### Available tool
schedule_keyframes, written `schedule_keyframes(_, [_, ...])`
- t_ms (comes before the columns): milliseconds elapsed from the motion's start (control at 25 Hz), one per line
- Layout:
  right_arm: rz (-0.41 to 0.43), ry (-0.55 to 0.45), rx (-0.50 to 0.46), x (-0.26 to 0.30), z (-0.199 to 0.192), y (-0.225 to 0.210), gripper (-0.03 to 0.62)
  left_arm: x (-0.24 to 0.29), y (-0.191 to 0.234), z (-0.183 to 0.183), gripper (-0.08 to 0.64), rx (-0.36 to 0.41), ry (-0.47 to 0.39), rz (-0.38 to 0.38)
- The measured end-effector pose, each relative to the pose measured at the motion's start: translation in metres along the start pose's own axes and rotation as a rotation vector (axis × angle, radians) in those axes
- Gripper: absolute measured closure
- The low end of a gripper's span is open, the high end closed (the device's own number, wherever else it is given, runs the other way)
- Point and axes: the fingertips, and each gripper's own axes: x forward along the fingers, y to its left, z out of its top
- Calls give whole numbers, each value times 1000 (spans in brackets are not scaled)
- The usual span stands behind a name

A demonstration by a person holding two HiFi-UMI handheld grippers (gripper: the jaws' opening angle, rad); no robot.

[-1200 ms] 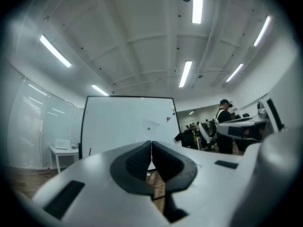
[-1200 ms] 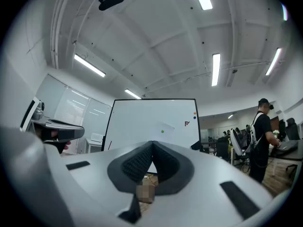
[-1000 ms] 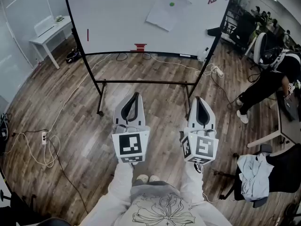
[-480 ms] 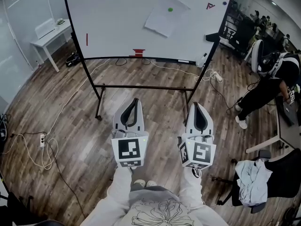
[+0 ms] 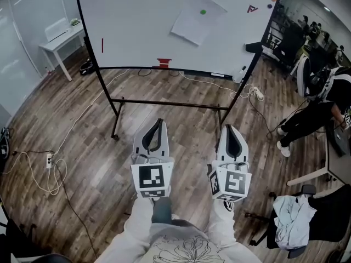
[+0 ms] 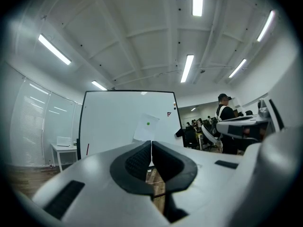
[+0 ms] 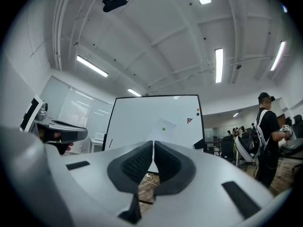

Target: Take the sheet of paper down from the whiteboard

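White whiteboard on a black frame stands well ahead of both tools. On its upper right part hangs the sheet of paper, tilted, with its long axis running from upper right down to lower left. The left gripper and right gripper are both closed and empty. The sheet lies ahead, between their two lines, so neither seems clearly nearer. Only the head view shows the wooden floor between; only the gripper views show the pads pressed together. A small green magnet holds the sheet near its top.
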Motion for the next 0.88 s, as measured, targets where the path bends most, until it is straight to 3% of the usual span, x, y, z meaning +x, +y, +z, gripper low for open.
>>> schedule_keyframes(360, [-7,0,-6,107,-20,-12,589,105,31,-13,554,-6,-11,-11])
schedule_keyframes(880, [-64,-32,-61,307,-11,-34,589,306,97,5,554,15,-63,-77])
